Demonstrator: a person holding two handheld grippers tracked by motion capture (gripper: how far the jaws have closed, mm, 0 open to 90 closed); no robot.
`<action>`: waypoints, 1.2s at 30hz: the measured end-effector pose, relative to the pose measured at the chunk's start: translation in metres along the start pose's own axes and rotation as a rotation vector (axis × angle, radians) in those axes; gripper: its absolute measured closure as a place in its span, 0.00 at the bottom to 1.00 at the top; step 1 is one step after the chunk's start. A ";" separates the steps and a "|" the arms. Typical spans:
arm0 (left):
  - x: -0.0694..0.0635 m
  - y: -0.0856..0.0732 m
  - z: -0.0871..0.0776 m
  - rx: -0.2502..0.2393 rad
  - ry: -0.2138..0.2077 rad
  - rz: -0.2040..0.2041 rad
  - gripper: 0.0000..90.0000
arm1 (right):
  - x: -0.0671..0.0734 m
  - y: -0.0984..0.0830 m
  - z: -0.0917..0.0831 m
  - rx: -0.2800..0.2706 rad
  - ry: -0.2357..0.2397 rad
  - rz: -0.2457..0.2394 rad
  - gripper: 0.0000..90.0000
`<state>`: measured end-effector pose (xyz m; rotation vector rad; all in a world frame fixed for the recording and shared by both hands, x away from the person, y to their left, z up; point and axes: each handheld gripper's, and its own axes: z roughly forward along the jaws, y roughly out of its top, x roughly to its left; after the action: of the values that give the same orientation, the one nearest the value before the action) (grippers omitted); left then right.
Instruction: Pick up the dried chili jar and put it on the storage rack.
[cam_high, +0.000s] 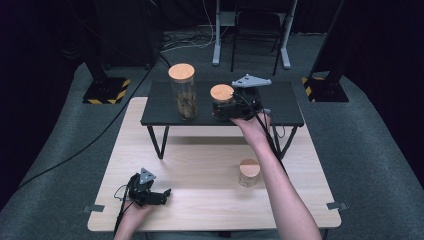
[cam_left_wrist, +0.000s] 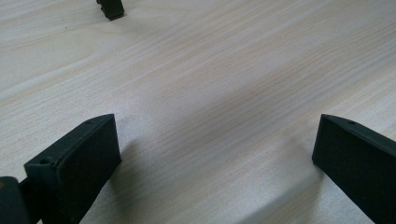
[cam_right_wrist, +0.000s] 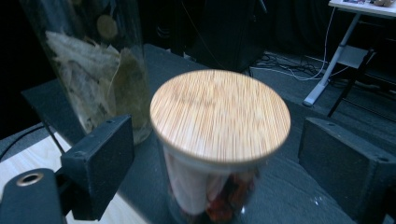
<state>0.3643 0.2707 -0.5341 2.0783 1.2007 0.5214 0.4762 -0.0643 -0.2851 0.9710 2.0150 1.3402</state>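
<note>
1. Standing on the black shelf (cam_high: 165, 112), the short jar (cam_high: 222, 101) sits between the right gripper (cam_high: 231, 108) jaws, which are spread with a gap either side of the wooden lid (cam_right_wrist: 219, 114), so nothing is clamped.
2. Neighbouring it is the tall jar (cam_high: 183, 91), just beside and apart.
3. Parked low over the table (cam_high: 200, 170), the left gripper (cam_high: 159, 196) is open and empty, likely kept out of the way.
4. One small jar (cam_high: 249, 173) waits on the tabletop.
</note>
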 end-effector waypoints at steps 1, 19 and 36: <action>0.000 0.000 0.000 0.000 0.000 0.000 0.00 | 0.000 -0.001 -0.002 -0.002 0.003 0.001 0.11; 0.000 0.000 0.000 -0.001 -0.001 0.001 0.00 | -0.002 -0.028 -0.044 -0.048 0.023 0.012 0.10; 0.000 0.000 0.000 -0.001 -0.001 0.001 0.00 | -0.012 -0.079 -0.072 -0.045 0.005 0.051 0.10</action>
<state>0.3648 0.2708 -0.5341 2.0781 1.1980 0.5214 0.4076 -0.1329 -0.3317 1.0059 1.9672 1.4101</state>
